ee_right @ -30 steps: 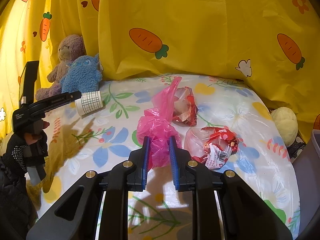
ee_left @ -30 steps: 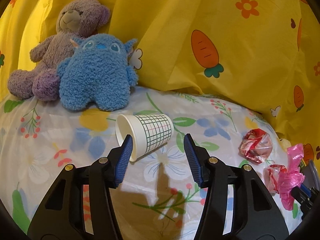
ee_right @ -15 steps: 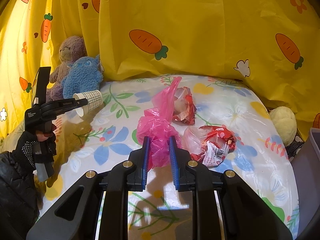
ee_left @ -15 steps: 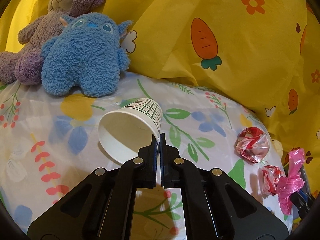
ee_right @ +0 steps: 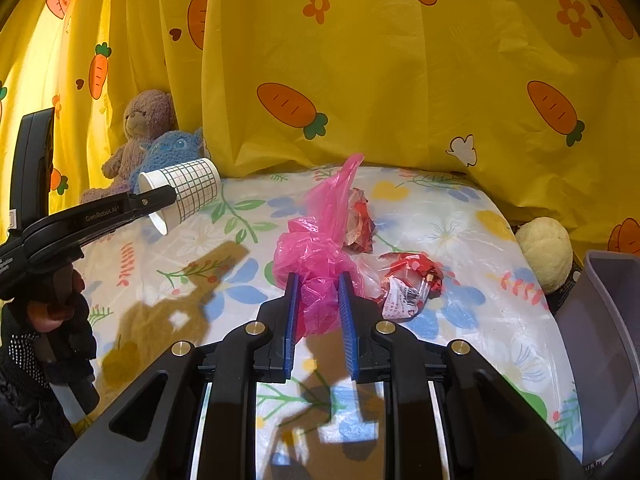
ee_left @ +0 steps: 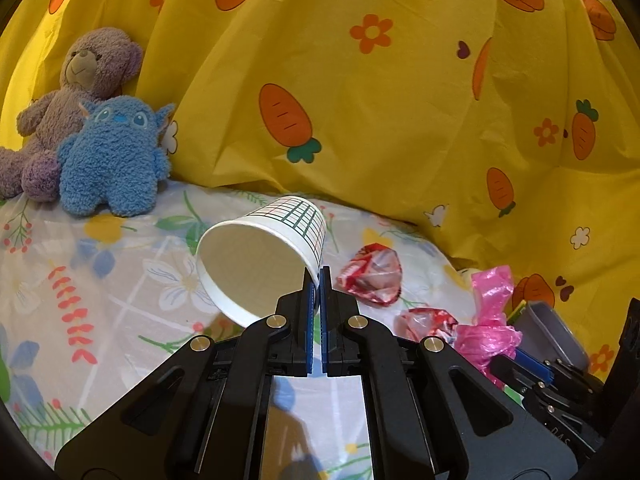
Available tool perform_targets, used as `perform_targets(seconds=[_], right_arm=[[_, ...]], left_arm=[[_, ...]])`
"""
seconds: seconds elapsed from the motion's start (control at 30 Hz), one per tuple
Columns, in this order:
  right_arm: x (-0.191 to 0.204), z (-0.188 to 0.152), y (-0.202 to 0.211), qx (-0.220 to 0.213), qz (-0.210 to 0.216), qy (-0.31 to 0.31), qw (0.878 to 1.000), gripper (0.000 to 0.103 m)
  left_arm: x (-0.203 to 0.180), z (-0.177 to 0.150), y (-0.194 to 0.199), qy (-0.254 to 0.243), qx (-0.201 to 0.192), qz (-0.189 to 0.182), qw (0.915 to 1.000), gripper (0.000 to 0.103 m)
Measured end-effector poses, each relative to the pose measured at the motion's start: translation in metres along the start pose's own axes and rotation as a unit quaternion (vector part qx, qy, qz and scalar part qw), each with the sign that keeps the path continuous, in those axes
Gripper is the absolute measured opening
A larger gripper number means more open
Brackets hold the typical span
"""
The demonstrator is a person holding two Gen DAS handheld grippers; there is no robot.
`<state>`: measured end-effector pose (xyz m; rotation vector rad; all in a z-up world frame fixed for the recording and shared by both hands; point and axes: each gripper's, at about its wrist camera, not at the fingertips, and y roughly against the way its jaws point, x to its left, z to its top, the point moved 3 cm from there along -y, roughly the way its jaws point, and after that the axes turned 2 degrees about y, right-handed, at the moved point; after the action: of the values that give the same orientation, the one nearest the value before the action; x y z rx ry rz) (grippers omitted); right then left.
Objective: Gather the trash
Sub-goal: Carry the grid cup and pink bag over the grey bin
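My left gripper (ee_left: pixel 319 276) is shut on the rim of a white paper cup with a green grid (ee_left: pixel 264 256) and holds it in the air above the flowered bed sheet; it also shows in the right wrist view (ee_right: pixel 184 192). My right gripper (ee_right: pixel 318 280) is shut on a crumpled pink plastic bag (ee_right: pixel 320 240), which rests on the sheet. Two red crumpled wrappers lie on the sheet beside the bag, one behind it (ee_right: pixel 360 220) and one to its right (ee_right: pixel 412 280). They also show in the left wrist view (ee_left: pixel 372 274) (ee_left: pixel 426 322).
A purple teddy bear (ee_left: pixel 68 108) and a blue plush monster (ee_left: pixel 112 160) sit at the back left against the yellow carrot curtain (ee_left: pixel 400 100). A grey bin (ee_right: pixel 604 344) stands at the bed's right edge, with a yellow plush (ee_right: pixel 546 252) near it.
My left gripper closed on the cup's rim and lifted the cup off the sheet, moving right. My right gripper stayed shut on the pink bag.
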<state>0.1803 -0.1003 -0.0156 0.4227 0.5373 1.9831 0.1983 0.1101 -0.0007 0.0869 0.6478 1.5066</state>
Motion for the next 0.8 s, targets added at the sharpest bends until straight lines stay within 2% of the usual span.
perform_targets(seconds=[0.37,0.8], right_arm=[[-0.016,-0.014,0.033,-0.023,-0.015,-0.031,0.999,0.021],[-0.04,-0.022,0.054,-0.035,-0.041,-0.044,0.998,0.021]], left_arm=[[-0.034,-0.025,0.032,-0.033,0.0,-0.037,0.9988,0.002],[-0.081,-0.039,0.031,-0.078,0.01,-0.073,0.9942,0.002]])
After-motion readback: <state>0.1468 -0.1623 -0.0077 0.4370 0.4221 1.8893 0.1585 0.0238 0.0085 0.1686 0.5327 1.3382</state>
